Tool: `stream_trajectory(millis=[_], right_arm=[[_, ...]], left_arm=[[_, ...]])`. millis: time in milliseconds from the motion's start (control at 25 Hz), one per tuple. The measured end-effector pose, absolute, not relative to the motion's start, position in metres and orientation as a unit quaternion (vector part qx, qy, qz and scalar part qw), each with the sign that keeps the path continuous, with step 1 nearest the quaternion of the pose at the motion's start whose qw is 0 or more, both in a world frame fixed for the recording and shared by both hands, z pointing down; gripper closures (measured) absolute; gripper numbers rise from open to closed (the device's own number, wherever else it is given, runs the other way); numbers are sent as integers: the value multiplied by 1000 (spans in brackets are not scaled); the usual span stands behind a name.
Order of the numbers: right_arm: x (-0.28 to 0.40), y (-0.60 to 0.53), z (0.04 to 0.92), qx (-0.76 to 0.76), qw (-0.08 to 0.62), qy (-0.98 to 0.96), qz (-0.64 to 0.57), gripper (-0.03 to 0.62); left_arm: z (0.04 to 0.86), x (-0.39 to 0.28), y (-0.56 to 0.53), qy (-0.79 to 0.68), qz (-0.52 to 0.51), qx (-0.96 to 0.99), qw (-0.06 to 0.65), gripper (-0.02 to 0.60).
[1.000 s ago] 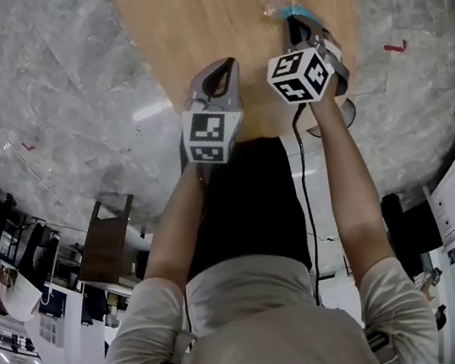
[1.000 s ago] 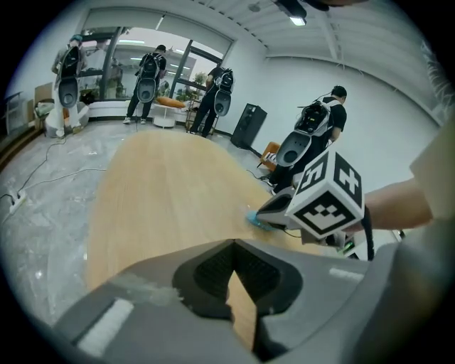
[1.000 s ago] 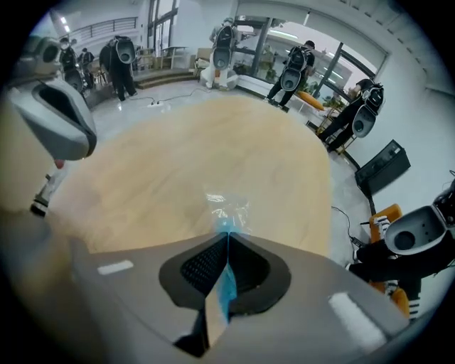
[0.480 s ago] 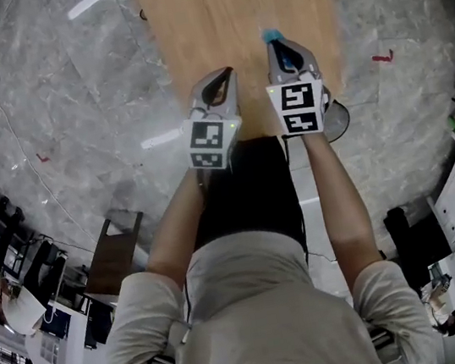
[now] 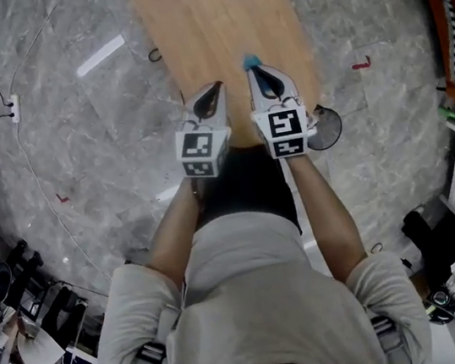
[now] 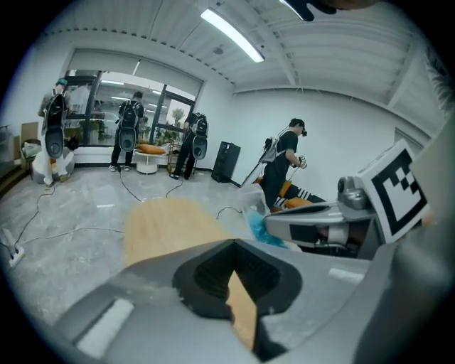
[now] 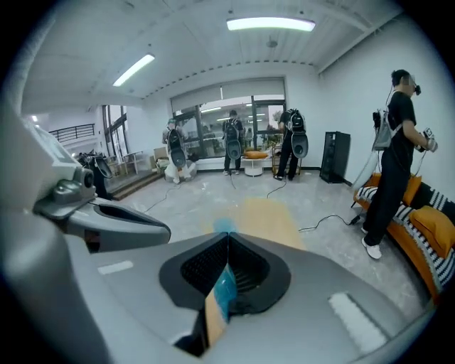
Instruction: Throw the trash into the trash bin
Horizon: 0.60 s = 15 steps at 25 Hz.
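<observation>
Both grippers are held up side by side over the near end of a light wooden table point(image 5: 211, 25). My right gripper point(image 5: 254, 70) is shut on a piece of trash point(image 5: 252, 62), a blue and clear plastic scrap that sticks out past its tip. In the right gripper view the blue scrap point(image 7: 226, 288) is pinched between the closed jaws point(image 7: 227, 236). My left gripper point(image 5: 214, 87) is shut with nothing in it, its jaws point(image 6: 233, 243) closed together. The left gripper view shows the trash point(image 6: 259, 224) at the right gripper's tip. I can pick out no trash bin.
A round dark-rimmed object point(image 5: 324, 127) sits on the marble floor by the table's near right corner. Cables and a power strip point(image 5: 13, 106) lie on the floor at left. Several people point(image 7: 232, 142) stand at the far windows, another point(image 7: 394, 156) by an orange sofa point(image 7: 426, 220).
Both grippers have risen away from the table, which now looks smaller. The right gripper has rolled, its marker cube now squarer to the camera, and it still holds the blue trash.
</observation>
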State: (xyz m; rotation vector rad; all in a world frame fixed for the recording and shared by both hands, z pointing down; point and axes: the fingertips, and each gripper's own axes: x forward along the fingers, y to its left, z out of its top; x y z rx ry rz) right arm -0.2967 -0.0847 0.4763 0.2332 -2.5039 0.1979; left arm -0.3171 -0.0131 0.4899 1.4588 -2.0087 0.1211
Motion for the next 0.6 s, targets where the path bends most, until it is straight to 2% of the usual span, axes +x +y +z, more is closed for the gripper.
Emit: stream_trajectory(millis=[360, 600], right_arm=[[-259, -59, 398, 144, 237, -959, 58, 582], [-227, -48, 361, 166, 218, -961, 38, 582]], left_arm=[[414, -299, -5, -758, 37, 594, 266, 563], [381, -261, 0, -748, 27, 618, 241, 563]])
